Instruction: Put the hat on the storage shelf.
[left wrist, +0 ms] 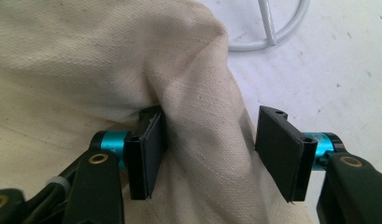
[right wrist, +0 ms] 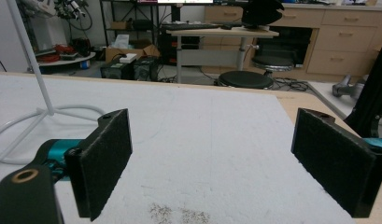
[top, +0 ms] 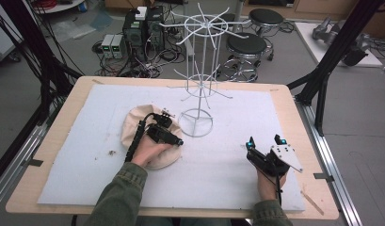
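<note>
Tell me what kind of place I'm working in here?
Probably a robotics lab or workshop: computer towers with tangled cables on the floor, rolling stools, a black frame post around the padded table.

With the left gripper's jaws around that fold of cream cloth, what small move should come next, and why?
Probably close the left gripper fully: a raised fold of the cream cloth sits between its jaws, one pad touching, the other apart. The right gripper waits open over the white mat.

In the high view the person's left hand covers part of the cream cloth, and the left gripper view cuts off the cloth's edges.
</note>
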`<action>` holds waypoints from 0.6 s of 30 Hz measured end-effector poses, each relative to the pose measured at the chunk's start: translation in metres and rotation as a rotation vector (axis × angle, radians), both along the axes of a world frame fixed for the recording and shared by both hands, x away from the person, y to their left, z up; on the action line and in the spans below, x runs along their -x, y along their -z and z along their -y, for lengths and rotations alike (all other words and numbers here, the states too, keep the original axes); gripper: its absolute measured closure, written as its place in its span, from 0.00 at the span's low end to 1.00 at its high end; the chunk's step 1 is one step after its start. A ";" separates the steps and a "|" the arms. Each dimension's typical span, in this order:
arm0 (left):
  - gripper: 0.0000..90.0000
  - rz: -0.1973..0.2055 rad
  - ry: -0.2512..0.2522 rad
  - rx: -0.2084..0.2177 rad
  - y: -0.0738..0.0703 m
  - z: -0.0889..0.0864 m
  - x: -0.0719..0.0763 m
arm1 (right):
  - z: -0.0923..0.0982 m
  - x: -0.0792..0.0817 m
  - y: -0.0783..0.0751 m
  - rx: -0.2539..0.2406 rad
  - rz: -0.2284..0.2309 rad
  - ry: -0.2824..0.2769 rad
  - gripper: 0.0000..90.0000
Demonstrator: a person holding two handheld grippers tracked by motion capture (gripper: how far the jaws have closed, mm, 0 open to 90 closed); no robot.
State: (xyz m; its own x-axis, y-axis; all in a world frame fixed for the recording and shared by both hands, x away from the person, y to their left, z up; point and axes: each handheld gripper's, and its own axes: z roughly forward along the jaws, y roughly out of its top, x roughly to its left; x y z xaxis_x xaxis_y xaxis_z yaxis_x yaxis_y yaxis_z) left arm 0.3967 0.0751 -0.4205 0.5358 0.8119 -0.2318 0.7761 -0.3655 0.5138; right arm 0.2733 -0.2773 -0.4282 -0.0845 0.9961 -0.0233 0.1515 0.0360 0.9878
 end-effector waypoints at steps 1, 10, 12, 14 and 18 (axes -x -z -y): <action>0.49 0.002 -0.001 0.003 0.000 0.000 0.000 | -0.001 0.000 0.000 -0.005 -0.004 0.000 0.13; 0.80 0.034 -0.015 0.184 -0.001 -0.015 0.007 | -0.001 0.000 0.000 0.004 -0.008 0.002 0.13; 0.82 0.038 -0.018 0.198 -0.001 -0.015 0.008 | -0.001 0.000 0.000 0.007 -0.008 0.003 0.13; 0.84 0.040 -0.022 0.220 -0.001 -0.015 0.010 | -0.001 0.000 0.000 0.011 -0.005 0.002 0.13; 0.88 0.055 0.004 0.227 -0.004 -0.014 0.015 | -0.001 0.000 0.000 0.012 -0.005 0.004 0.13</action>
State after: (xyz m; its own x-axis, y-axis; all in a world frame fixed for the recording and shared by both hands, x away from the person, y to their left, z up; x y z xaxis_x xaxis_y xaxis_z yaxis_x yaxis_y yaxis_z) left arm 0.3819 0.0888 -0.4165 0.5558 0.7400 -0.3787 0.7435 -0.2387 0.6247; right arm 0.2728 -0.2766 -0.4284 -0.0803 0.9961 -0.0353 0.1565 0.0476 0.9865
